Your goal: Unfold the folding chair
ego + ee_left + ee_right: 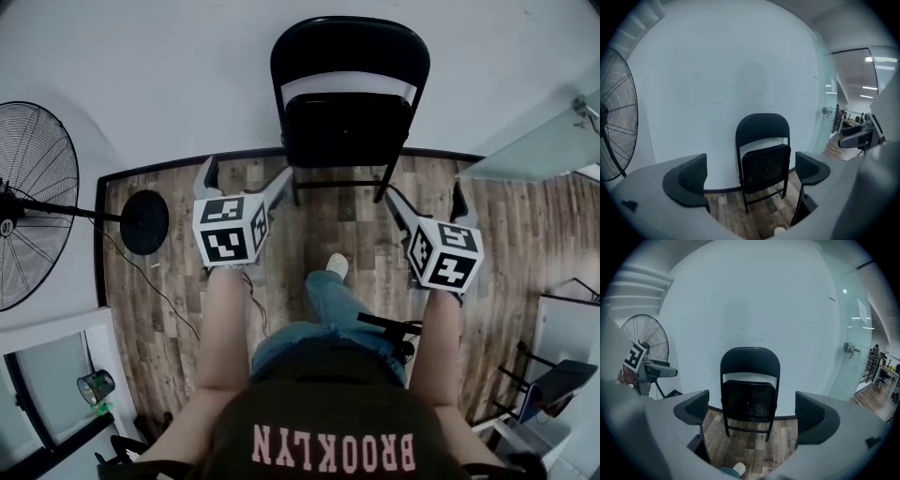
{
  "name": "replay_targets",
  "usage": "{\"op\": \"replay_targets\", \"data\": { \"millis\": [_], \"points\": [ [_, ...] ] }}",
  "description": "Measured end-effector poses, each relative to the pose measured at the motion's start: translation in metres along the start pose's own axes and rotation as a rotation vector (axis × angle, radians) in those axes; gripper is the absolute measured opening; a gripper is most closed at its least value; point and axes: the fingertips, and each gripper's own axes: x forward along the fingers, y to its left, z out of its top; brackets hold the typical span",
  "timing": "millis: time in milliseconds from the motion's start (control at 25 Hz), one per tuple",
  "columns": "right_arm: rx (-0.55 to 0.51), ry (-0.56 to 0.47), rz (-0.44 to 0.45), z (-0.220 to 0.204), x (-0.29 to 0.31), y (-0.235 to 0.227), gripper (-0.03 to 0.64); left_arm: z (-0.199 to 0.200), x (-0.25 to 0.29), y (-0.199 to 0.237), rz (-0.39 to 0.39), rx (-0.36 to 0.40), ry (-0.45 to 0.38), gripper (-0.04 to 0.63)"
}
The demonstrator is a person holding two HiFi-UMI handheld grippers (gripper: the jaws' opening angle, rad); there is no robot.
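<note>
Against the wall (141, 75), in the head view, the folding chair (349, 103) stands folded, apart from the left gripper (246, 176) and right gripper (424, 193); the left gripper view, then the right gripper view, shows jaws wide apart, holding nothing

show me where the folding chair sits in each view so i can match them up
Head view: folding chair, still folded, at top centre.
Left gripper view: chair at lower centre, just right of the middle.
Right gripper view: chair at lower centre.
Shared landmark: the pedestal fan stands left of the chair in all three.
</note>
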Motion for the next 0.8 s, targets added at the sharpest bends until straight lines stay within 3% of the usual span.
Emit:
{"op": "replay_targets", "data": {
  "millis": [440, 800],
  "points": [
    [0.003, 0.026, 0.050, 0.050, 0.107, -0.051, 0.557, 0.056, 0.103, 0.005, 0.047, -0.020, -0.003, 0.571],
    [0.038, 0.093, 0.068, 0.042, 0.151, -0.048, 0.557, 0.075, 0.147, 0.031, 0.045, 0.011, 0.011, 0.571]
  ]
}}
